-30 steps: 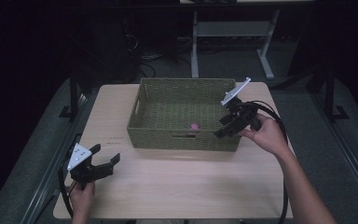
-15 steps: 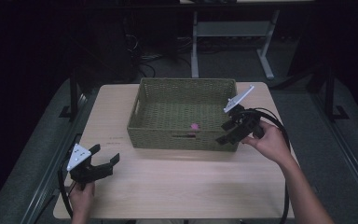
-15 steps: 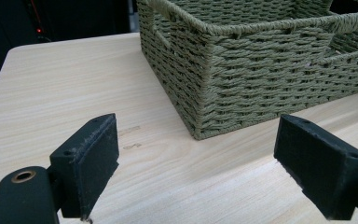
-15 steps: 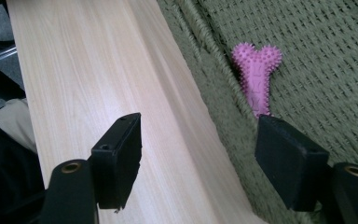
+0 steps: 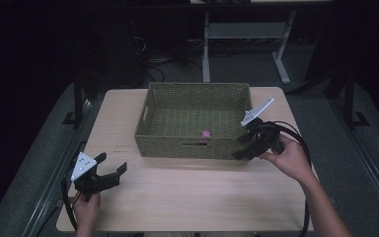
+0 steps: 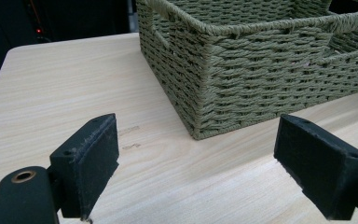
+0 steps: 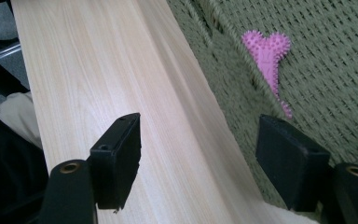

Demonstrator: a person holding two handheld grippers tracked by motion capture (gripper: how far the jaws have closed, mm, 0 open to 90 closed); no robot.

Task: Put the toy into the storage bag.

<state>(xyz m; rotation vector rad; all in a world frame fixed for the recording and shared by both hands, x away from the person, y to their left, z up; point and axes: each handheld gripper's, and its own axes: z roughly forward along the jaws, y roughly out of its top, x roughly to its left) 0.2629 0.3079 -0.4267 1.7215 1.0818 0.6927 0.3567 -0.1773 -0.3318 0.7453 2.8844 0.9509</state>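
Both hand-held grippers are spread wide and grip nothing: my right hand-held gripper point(image 5: 244, 148) hangs at the near right corner of the basket point(image 5: 148, 123), straddling its front wall, which looks to me like a hand just clear of the basket, while my left hand-held gripper point(image 5: 109, 170) waits apart near the tabletop's point(image 5: 187, 197) left front edge, out of the way. I count one basket, one pink spiky toy point(image 7: 266, 52) lying on the basket floor near the front wall, and two grippers.
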